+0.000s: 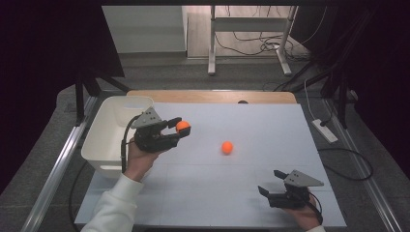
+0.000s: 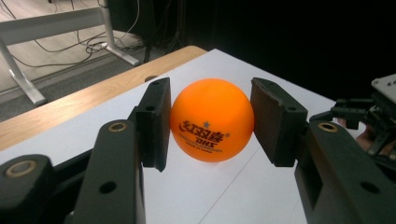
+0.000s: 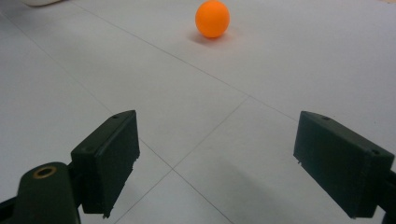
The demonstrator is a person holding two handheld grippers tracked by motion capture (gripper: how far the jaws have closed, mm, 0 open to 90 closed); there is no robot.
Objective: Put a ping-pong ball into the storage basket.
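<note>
Two orange balls are in play on the white table (image 1: 203, 188). One of them, the held ball (image 1: 183, 126), sits between the jaws of the left gripper (image 1: 180, 131), which the person's left hand (image 1: 138, 159) carries above the table, just beside the white bin (image 1: 109, 133) at the left edge. In the left gripper view the jaws press on either side of that ball (image 2: 212, 120), its printed red lettering and small star facing the camera; it looks lifted clear of the surface, though from this angle I can't be fully sure how high. The loose ball (image 1: 227, 147) rests on the table near its middle, well apart from both grippers. The right gripper (image 1: 271, 182) lies low near the front right corner of the table, cradled in the right hand (image 1: 307, 215), its jaws spread wide with nothing between them. In the right gripper view the loose ball (image 3: 212, 18) lies far ahead of those parted jaws, on the bare sheet crossed by thin seams.
</note>
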